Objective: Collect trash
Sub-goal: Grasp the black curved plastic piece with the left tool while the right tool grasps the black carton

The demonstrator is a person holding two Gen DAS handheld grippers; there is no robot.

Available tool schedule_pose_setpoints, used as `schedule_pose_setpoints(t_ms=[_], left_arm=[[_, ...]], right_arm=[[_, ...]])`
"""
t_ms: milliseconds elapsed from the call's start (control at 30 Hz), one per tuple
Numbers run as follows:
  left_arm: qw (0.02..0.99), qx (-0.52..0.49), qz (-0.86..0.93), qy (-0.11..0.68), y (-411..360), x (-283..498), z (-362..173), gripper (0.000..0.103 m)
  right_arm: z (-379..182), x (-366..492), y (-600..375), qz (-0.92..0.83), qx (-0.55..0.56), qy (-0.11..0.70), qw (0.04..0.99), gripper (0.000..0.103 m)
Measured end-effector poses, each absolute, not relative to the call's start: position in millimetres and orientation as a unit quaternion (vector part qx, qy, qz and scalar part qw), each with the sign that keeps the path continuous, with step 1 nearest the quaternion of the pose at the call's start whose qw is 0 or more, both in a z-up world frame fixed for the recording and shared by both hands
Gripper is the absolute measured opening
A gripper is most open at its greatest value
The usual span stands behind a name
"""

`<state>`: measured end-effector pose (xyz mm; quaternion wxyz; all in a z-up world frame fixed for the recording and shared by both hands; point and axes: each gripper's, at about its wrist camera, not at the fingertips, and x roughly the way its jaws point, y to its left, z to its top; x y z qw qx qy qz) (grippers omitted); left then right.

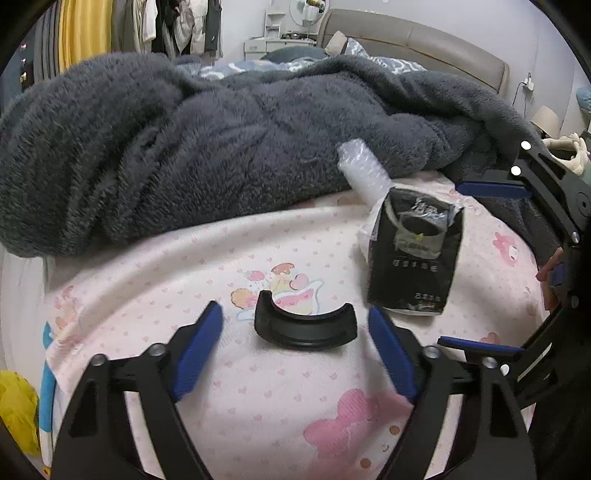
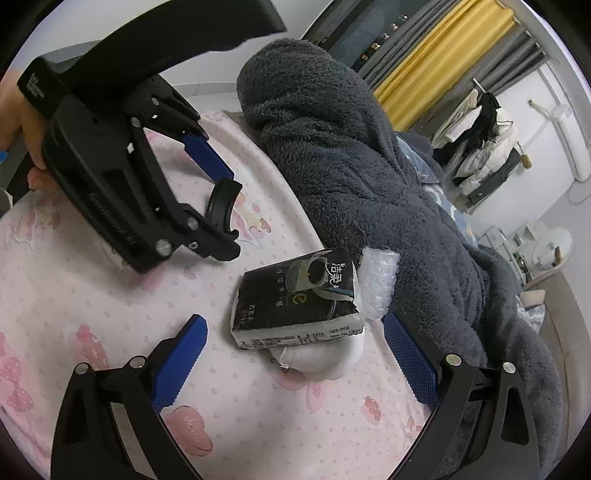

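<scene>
A curved black plastic piece (image 1: 306, 325) lies on the pink bed sheet (image 1: 221, 398), between the blue pads of my open left gripper (image 1: 295, 325). It also shows in the right wrist view (image 2: 221, 210). A black tissue pack (image 1: 415, 254) lies to its right, on a white bag (image 2: 317, 360), with a roll of bubble wrap (image 1: 364, 171) behind. My right gripper (image 2: 291, 330) is open, its fingers on either side of the tissue pack (image 2: 295, 295), not touching it. The right gripper appears in the left wrist view (image 1: 487, 266).
A dark grey fluffy blanket (image 1: 221, 147) is heaped across the bed behind the objects. A yellow bag (image 1: 16, 410) sits low at the left edge. Hanging clothes (image 1: 177, 26) and yellow curtains (image 1: 83, 33) stand beyond the bed.
</scene>
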<state>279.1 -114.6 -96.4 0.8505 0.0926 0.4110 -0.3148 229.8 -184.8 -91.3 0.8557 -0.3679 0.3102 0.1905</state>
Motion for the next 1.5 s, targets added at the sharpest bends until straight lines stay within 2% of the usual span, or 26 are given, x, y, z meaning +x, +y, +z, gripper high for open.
schedule_pose_setpoints(t_ms=[67,200,300,633,700,733,833,933,1100,1500], left_arm=[[0.849,0.088,-0.313,0.417,-115,283,-101,0.073],[0.846,0.083,-0.318,0.421,-116,287,-104,0.056],[0.843,0.067,-0.324,0.424,-109,288,-103,0.051],[0.845,0.052,-0.330,0.418,-98,284,-91,0.050],[0.846,0.049,-0.328,0.417,-95,283,-89,0.050],[0.847,0.044,-0.326,0.417,-91,283,-88,0.050],[0.849,0.037,-0.323,0.416,-85,283,-85,0.050],[0.851,0.032,-0.320,0.414,-80,283,-82,0.050],[0.858,0.021,-0.310,0.409,-67,279,-74,0.050],[0.872,0.004,-0.278,0.402,-32,265,-63,0.050]], right_arm=[[-93,230,-184,0.187,-0.376,0.307,0.854,0.097],[-94,230,-180,0.181,-0.395,0.295,0.851,0.097],[-97,231,-175,0.181,-0.409,0.293,0.845,0.097],[-101,234,-165,0.170,-0.429,0.290,0.838,0.097],[-99,237,-164,0.172,-0.424,0.296,0.838,0.087],[-99,238,-163,0.171,-0.424,0.300,0.837,0.077],[-99,242,-161,0.169,-0.423,0.309,0.835,0.071],[-95,245,-162,0.169,-0.410,0.315,0.839,0.070],[-79,253,-169,0.179,-0.348,0.333,0.858,0.069],[-40,281,-199,0.178,-0.122,0.380,0.899,0.069]])
